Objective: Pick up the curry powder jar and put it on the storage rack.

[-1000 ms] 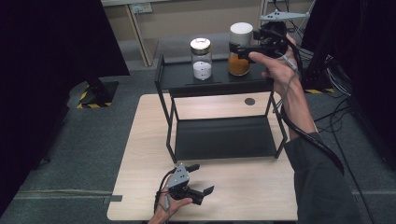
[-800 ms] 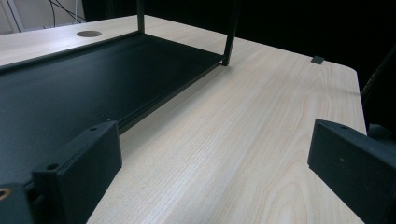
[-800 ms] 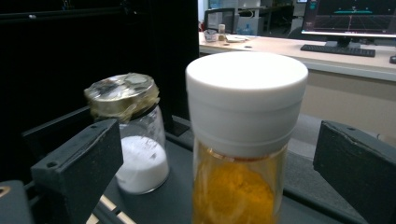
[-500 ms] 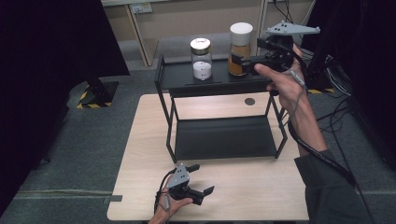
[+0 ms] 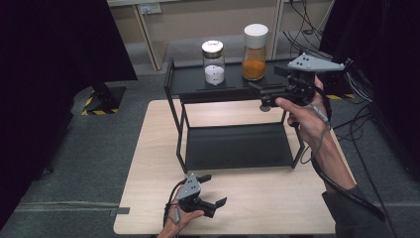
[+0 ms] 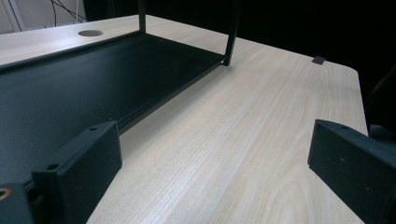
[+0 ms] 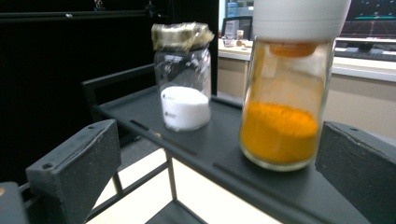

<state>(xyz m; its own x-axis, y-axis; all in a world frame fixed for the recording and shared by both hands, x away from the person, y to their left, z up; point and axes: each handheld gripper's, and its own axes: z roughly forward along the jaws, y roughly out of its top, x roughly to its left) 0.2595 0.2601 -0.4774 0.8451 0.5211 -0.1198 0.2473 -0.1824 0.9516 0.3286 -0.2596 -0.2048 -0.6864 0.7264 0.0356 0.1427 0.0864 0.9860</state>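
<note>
A light wooden table (image 5: 247, 208) stands on grey carpet (image 5: 89, 163). Black curtains (image 5: 54, 59) hang off its left edge and past its far right corner. Beyond the far edge runs pale furniture (image 5: 198, 20), with cables (image 5: 307, 29) trailing on the floor. Yellow-black hazard tape (image 5: 96, 101) marks a dark stand base.

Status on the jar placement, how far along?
Done: the orange-powder jar stands upright on the rack's top shelf, beside the white-powder jar. In hand: nothing; the right gripper has just been opening, its jaws wide and clear of the jar, in front of the shelf. The left gripper rests open on the table. Left: no further jar visible to place.
</note>
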